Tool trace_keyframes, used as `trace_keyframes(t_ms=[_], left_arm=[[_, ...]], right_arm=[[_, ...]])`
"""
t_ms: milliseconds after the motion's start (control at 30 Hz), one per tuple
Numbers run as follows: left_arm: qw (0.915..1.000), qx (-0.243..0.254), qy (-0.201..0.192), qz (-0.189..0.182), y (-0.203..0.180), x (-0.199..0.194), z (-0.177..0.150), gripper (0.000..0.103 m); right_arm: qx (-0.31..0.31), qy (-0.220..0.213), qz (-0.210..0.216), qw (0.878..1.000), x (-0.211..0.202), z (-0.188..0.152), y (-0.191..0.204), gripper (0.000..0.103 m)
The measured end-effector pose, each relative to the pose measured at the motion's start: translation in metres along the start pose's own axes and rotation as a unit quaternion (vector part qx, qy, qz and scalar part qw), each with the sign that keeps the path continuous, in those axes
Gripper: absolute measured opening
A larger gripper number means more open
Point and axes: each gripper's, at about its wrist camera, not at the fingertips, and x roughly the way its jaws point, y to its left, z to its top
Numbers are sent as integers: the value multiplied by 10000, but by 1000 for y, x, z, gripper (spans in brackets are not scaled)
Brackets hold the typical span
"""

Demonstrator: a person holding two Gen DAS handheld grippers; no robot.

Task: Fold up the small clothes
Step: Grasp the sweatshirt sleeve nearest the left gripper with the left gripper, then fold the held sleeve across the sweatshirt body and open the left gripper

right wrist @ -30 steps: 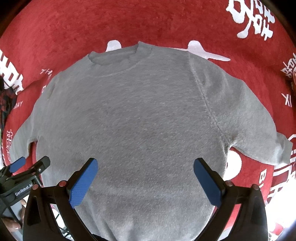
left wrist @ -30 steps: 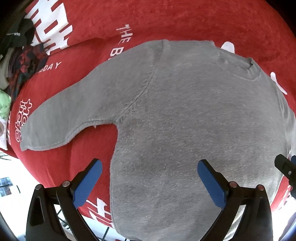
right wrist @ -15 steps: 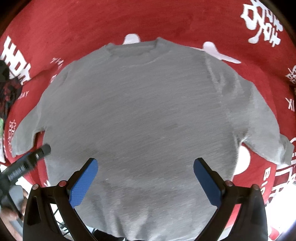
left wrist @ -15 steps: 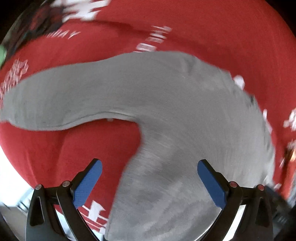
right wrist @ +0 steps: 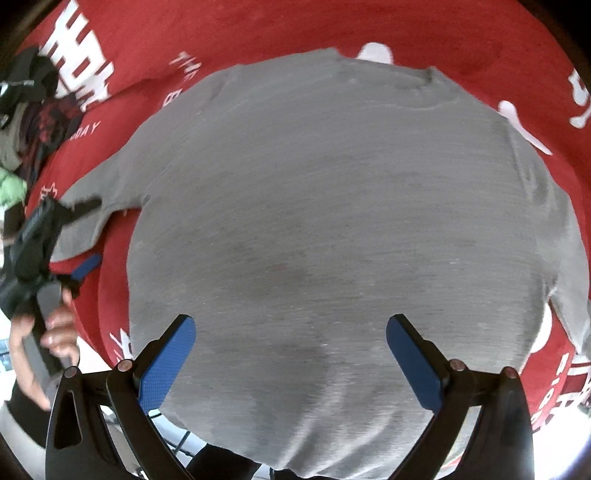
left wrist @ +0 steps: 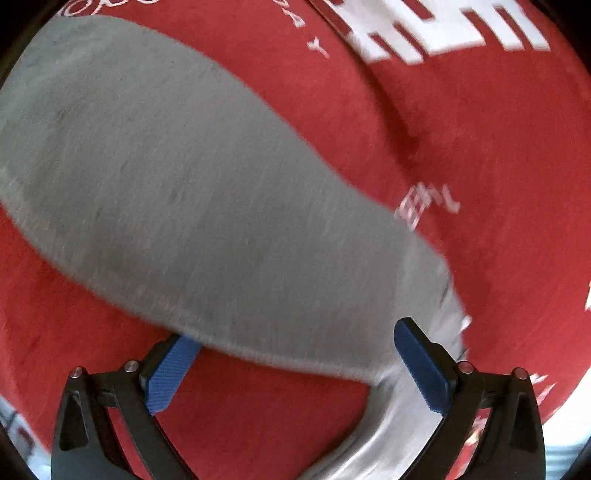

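A small grey sweater [right wrist: 332, 229] lies flat, front up, on a red cloth [right wrist: 258, 33] with white print. Its neck is at the far side. In the left wrist view its left sleeve [left wrist: 192, 192] fills the frame. My left gripper [left wrist: 295, 362] is open, low at the sleeve's near edge, close to the armpit. It also shows in the right wrist view [right wrist: 83, 236], held in a hand by the sleeve. My right gripper [right wrist: 290, 354] is open and empty above the sweater's lower body.
A pile of dark, red and green clothes [right wrist: 26, 122] lies at the far left of the red cloth. The cloth's near edge [right wrist: 110, 354] drops off just below the sweater's hem. The right sleeve [right wrist: 569, 280] reaches toward the right edge.
My left gripper has swung left and down from over the sweater's body to the left sleeve. My right gripper has shifted slightly left and nearer over the body. Both stay open.
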Motion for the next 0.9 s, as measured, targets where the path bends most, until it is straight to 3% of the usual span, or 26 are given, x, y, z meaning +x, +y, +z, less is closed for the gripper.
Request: trace_keyframes(t_ms=[133,233,300,400,467,500,600,700,800,900], left_arm=[[9970,63,-774,-38,3,-27,25,103],[9942,69,-1046,245,15,-45,36,102],[9940,51,-1021,387,26,-51,37,88],[9925,60,-1092,551,42,-60,35,56],[9906,160,-1126,755,44,-58,35,17],[9915,177,-1100,674,43,-55,36,12],[9922,242,-1110,506,41,-55,38,11],[9854,872,-1360,544,17,-67,33,7],[9711,1705,-1596,502,-25,-80,23,7],[9505,2614,-1663,242,-82,-87,5,7]], right_arm=[[-88,22,42,9999,7,1,14,103],[-89,51,75,9999,9,-2,18,103],[-81,59,106,9999,10,-3,21,103],[-68,109,117,9998,14,-4,26,103],[-60,129,129,9998,15,-4,29,103],[-72,118,129,9998,15,-4,30,103],[-110,77,101,9999,16,-1,35,103],[-49,58,106,9999,17,0,33,103],[65,11,149,9999,15,0,27,103],[189,-95,202,9996,9,-2,17,103]])
